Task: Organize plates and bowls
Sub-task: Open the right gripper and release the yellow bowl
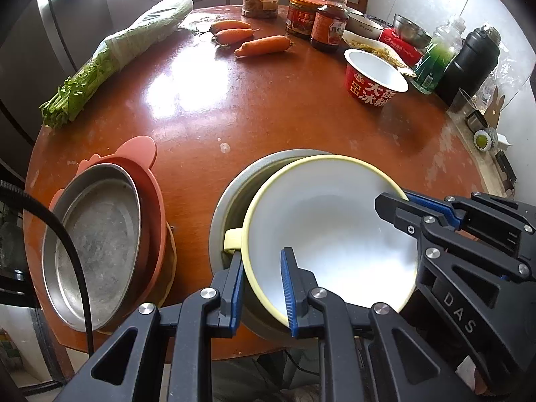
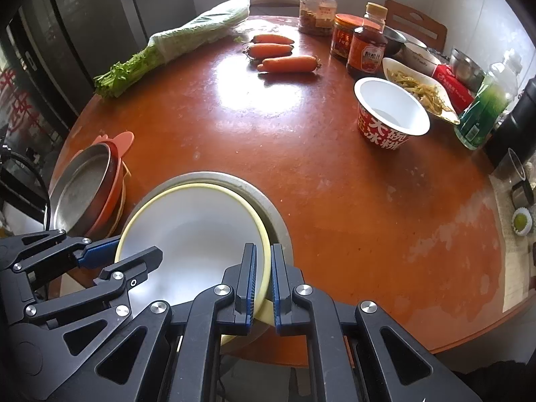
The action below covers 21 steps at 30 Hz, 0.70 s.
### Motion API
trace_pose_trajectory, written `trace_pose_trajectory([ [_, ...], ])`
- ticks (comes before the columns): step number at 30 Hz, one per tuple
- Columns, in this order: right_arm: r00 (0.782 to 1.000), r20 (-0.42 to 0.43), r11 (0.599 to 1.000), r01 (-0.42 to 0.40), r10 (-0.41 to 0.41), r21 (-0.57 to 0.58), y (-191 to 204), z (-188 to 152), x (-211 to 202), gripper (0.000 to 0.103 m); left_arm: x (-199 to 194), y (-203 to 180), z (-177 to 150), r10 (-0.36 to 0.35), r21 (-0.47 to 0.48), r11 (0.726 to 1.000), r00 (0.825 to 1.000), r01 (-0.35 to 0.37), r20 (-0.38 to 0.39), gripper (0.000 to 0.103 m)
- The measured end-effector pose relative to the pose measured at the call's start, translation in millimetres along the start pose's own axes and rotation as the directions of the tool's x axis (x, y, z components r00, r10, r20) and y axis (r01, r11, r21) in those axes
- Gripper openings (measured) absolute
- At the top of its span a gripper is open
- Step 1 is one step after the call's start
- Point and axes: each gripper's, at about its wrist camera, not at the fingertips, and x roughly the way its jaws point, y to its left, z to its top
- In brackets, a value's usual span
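A white bowl with a pale yellow rim (image 1: 328, 231) (image 2: 197, 231) sits tilted inside a larger grey bowl (image 1: 234, 194) (image 2: 268, 201) at the near table edge. My left gripper (image 1: 263, 288) straddles its near-left rim, one finger inside and one outside; it also shows in the right wrist view (image 2: 117, 261). My right gripper (image 2: 263, 281) is shut on the bowl's right rim; it also shows in the left wrist view (image 1: 405, 207). A steel plate (image 1: 97, 244) (image 2: 80, 194) lies on a stack of pink plates (image 1: 150, 181) (image 2: 119, 154) at the left.
On the round brown table (image 1: 268, 117) (image 2: 335, 184) lie bagged celery (image 1: 110, 60), three carrots (image 1: 261, 45), jars and a sauce bottle (image 1: 328, 20), a red paper noodle cup (image 1: 375, 77) (image 2: 390, 117), a dish of food, a green bottle and a black flask at the right.
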Motion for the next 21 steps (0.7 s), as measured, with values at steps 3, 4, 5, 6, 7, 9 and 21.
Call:
trace_pose_trajectory([
  [3,1.0,0.0,1.0,0.01,-0.01,-0.011,1,3,2,0.01,2,-2,1,0.013,0.013,1.0,1.0,-0.013,-0.004,0.021],
  [4,1.0,-0.002,1.0,0.014,-0.014,-0.013,2,3,3,0.01,3,-3,1,0.015,0.011,1.0,1.0,-0.015,-0.005,0.021],
  [5,1.0,-0.005,1.0,0.017,-0.017,-0.011,2,4,5,0.01,4,-3,1,0.015,0.009,1.0,1.0,-0.015,-0.007,0.021],
  [6,1.0,-0.011,1.0,0.017,-0.017,-0.011,1,4,7,0.01,4,-3,1,0.015,0.007,1.0,1.0,-0.015,-0.008,0.022],
  [7,1.0,-0.013,1.0,0.019,-0.019,-0.012,2,4,8,0.01,5,-3,1,0.013,0.003,1.0,1.0,-0.013,-0.008,0.022],
  [9,1.0,-0.016,1.0,0.021,-0.021,-0.013,2,5,10,0.01,5,-3,1,0.009,0.004,1.0,1.0,-0.009,-0.01,0.024],
  [21,1.0,-0.025,1.0,0.002,-0.002,-0.01,-1,3,10,0.011,-4,-1,-2,-0.018,-0.009,1.0,1.0,0.019,0.019,0.038],
])
